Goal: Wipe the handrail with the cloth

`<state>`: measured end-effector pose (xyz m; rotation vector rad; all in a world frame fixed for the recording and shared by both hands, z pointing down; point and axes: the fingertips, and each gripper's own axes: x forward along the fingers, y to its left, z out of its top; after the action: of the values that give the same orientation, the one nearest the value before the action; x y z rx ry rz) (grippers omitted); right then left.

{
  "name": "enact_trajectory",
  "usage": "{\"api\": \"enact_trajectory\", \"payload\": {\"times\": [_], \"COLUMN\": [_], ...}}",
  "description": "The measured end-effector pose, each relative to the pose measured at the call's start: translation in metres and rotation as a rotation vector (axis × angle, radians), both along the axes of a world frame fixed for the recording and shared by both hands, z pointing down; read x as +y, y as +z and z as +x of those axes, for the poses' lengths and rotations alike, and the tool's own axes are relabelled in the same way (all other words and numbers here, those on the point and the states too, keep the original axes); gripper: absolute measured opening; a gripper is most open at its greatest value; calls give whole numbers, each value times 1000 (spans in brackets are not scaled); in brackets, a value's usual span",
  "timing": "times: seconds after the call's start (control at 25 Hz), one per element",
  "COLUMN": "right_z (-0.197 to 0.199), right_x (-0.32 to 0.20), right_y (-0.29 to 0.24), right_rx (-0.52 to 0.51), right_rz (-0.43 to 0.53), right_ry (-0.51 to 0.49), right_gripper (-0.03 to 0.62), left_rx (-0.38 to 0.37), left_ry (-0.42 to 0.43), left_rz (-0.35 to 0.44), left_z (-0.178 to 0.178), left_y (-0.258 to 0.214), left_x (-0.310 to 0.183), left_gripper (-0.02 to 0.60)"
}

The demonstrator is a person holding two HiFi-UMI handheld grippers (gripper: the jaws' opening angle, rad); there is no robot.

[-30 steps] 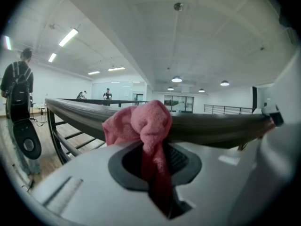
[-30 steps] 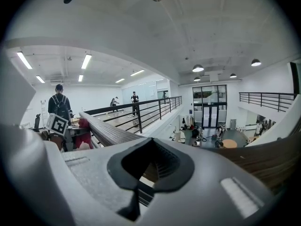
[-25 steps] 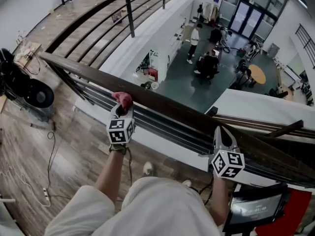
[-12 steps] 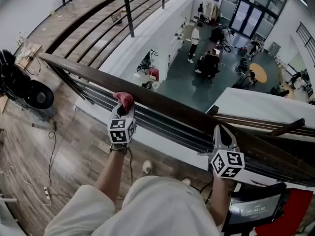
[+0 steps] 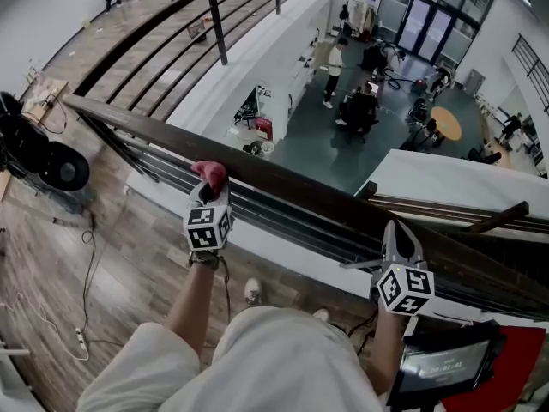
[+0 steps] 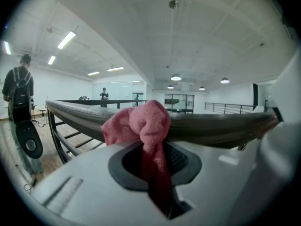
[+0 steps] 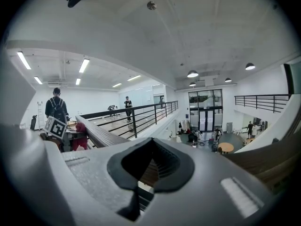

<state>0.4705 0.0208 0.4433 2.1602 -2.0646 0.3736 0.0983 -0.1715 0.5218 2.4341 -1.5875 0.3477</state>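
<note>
Left gripper (image 5: 208, 192) is pinching the pink cloth (image 5: 210, 172) tight in its jaws, holding it bunched against the top of the wooden handrail (image 5: 292, 184). Right gripper (image 5: 397, 230) is sitting further right along the handrail, jaws closed together, gripping nothing.

- Bright, even indoor light fills the hall, cast by ceiling strip lights (image 7: 84, 65) and round downlights (image 6: 176, 77); shadows are soft and faint.
- All three views bow strongly toward the edges, and both gripper views sit inside a dark circular vignette.
- In the left gripper view, the pink cloth (image 6: 141, 126) and the handrail (image 6: 211, 128) are too close to the lens and look soft.
</note>
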Motion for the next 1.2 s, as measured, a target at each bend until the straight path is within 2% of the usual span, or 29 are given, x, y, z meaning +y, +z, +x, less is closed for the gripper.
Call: {"api": "enact_trajectory", "payload": {"times": [0.48, 1.2], "right_z": [27, 57], "right_x": [21, 48], "right_y": [0, 2], "right_rx": [-7, -5], "right_rz": [-2, -8], "right_ry": [64, 101], "right_gripper": [2, 2], "left_rx": [-22, -39], "left_ry": [25, 53], "left_rz": [3, 10], "left_z": [15, 47], "left_y": [-2, -4], "left_x": [10, 29], "left_gripper": [71, 71]}}
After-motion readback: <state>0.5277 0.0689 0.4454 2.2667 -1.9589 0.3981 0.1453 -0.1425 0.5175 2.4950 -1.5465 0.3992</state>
